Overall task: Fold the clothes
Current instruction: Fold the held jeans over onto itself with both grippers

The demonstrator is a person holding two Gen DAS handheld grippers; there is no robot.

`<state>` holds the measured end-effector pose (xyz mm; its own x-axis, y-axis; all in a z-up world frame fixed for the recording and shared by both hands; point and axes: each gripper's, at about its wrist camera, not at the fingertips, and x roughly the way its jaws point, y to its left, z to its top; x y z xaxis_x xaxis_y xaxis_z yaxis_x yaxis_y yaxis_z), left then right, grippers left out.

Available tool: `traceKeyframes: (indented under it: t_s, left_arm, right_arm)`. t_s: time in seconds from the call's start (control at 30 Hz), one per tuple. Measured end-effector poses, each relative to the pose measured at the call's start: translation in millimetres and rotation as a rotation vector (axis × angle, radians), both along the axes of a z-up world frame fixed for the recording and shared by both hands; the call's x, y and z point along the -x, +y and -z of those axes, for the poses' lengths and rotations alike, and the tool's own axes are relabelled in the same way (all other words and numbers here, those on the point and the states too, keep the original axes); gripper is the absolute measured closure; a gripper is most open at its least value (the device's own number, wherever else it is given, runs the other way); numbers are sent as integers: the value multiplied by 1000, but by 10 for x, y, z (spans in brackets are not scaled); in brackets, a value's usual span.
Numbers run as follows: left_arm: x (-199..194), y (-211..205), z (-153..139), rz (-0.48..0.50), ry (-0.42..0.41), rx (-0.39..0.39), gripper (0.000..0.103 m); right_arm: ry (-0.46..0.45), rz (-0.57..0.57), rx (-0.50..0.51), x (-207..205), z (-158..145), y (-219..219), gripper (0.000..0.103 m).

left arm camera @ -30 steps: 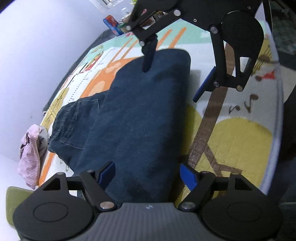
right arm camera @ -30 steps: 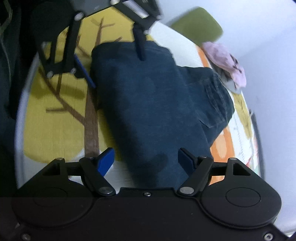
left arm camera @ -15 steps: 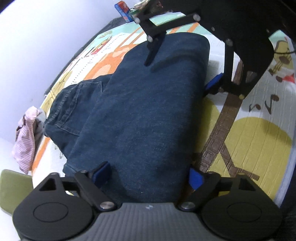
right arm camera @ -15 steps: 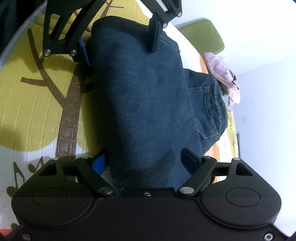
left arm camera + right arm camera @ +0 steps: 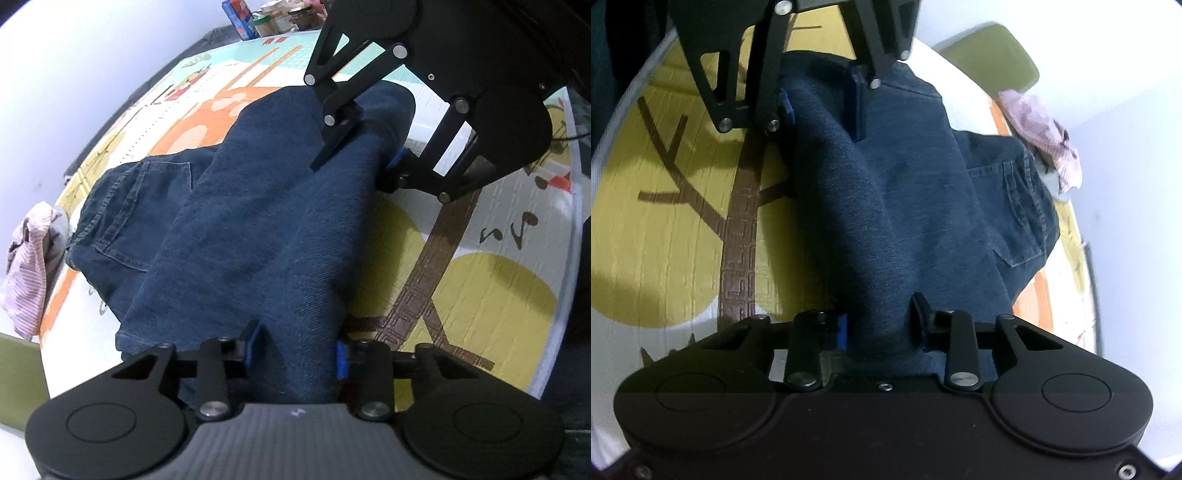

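Dark blue jeans (image 5: 240,221) lie folded on a patterned play mat (image 5: 480,295), back pocket toward the wall. My left gripper (image 5: 298,350) is closing its jaws, and its blue pads press a bunched ridge of the denim at the near end. At the far end my right gripper (image 5: 356,158) pinches the same folded edge. In the right wrist view the jeans (image 5: 923,203) rise as a ridge into the right gripper (image 5: 880,325), whose jaws are closing with denim squeezed between the pads. The left gripper (image 5: 820,110) grips the opposite end.
A pink striped garment (image 5: 29,258) lies past the jeans near the mat's edge, next to a green cushion (image 5: 997,55). Jars and a blue box (image 5: 266,18) stand at the mat's far end. A white wall borders the mat.
Both grippers stood wide open astride the jeans' folded edge. Both have now closed on it, and the denim has bunched into a raised ridge between them.
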<state>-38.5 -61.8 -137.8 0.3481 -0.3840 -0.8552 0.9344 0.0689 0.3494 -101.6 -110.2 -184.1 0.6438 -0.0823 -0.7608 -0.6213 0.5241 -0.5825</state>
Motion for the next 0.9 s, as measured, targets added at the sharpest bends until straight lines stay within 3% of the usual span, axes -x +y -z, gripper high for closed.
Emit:
traceKeyframes:
  t_s: [0.3, 0.63, 0.9]
  left_arm:
    - [-143, 105, -253, 70, 159, -43, 72]
    - [-290, 317, -768, 234, 460, -109, 73]
    - [-645, 297, -1193, 276, 504, -81, 75]
  right_arm:
    - [121, 52, -131, -81, -362, -64, 80]
    - [414, 33, -328, -180, -1022, -132, 81]
    - [481, 35, -345, -533, -1595, -283, 82]
